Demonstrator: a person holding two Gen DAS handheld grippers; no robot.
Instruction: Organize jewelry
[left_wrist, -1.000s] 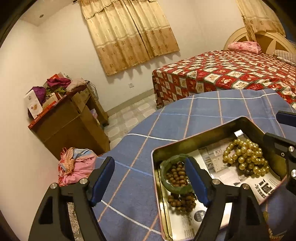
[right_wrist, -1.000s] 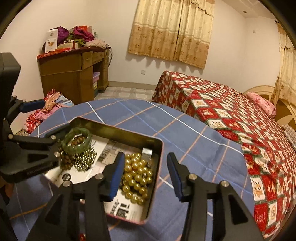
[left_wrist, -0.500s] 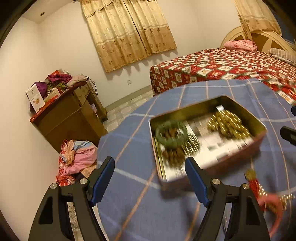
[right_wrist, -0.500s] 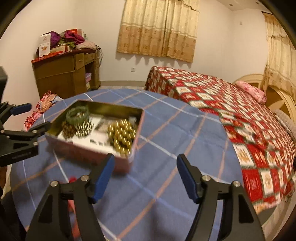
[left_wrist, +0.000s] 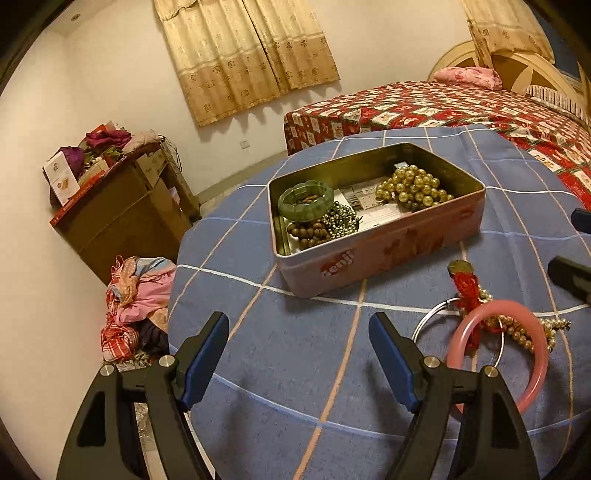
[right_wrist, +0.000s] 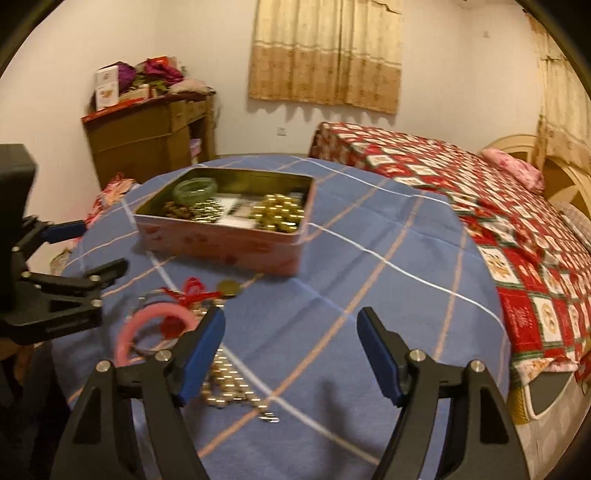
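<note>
Right gripper (right_wrist: 291, 350) gapes empty above the blue checked tablecloth (right_wrist: 369, 280). Pink tin (right_wrist: 225, 243) of beads at eleven o'clock; pink bangle (right_wrist: 147, 325) at nine.

Tin (left_wrist: 376, 254) on table (left_wrist: 295, 369), bangle (left_wrist: 532, 354) before it, bed (left_wrist: 443, 107) behind.

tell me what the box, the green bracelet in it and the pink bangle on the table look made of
Box: looks like thin metal tin, with a shiny gold inside and a printed pink outside.
Green bracelet: translucent, glossy segments, like jade or glass; could be plastic.
Pink bangle: smooth, even, opaque ring with a soft sheen, probably plastic.
</note>
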